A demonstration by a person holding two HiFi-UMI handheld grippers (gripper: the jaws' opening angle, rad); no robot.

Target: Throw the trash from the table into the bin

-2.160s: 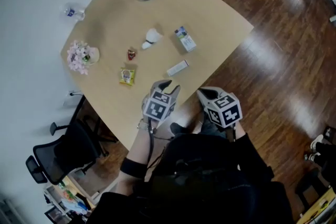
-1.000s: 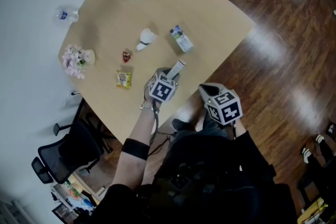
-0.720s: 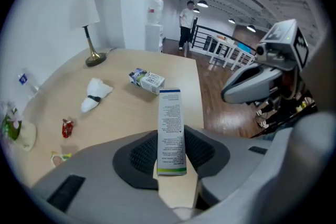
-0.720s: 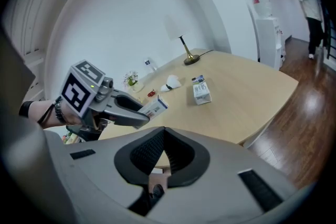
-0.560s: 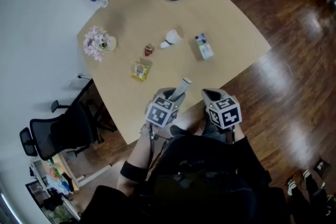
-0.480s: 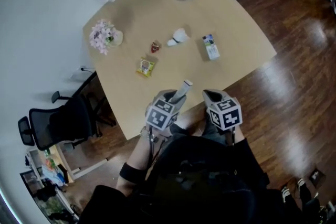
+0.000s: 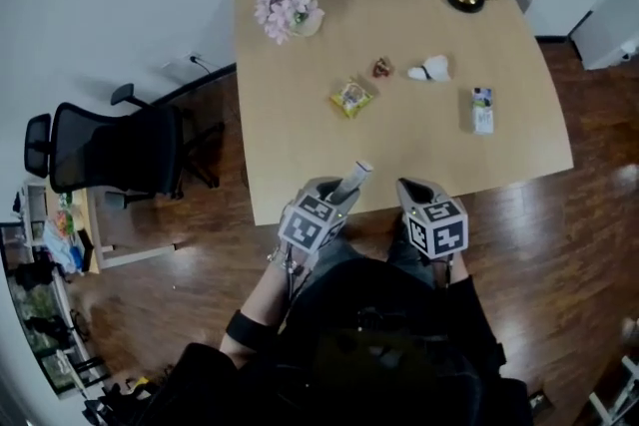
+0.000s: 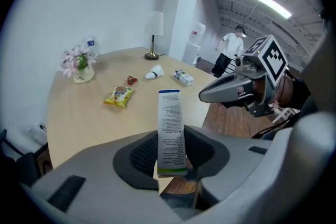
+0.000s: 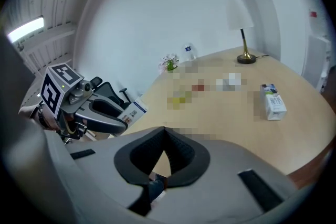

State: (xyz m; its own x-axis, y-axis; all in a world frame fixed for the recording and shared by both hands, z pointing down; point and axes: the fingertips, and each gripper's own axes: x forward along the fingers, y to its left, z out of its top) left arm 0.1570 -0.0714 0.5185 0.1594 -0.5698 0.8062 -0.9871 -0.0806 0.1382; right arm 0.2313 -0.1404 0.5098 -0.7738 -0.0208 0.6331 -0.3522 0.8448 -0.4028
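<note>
Now the left gripper (image 7: 329, 197) has its fingers clamped on a narrow white carton box (image 8: 170, 128), whose long axis runs forward out of them, toward the bench (image 7: 290, 115) at the frame's top. The right gripper (image 7: 412, 193), fingers together, is empty. No bin shows.

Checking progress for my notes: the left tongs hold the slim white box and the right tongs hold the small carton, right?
Not quite. The right tongs are shut and empty; the right gripper view shows the small carton lying on the table. The left tongs do hold the slim white box.
</note>
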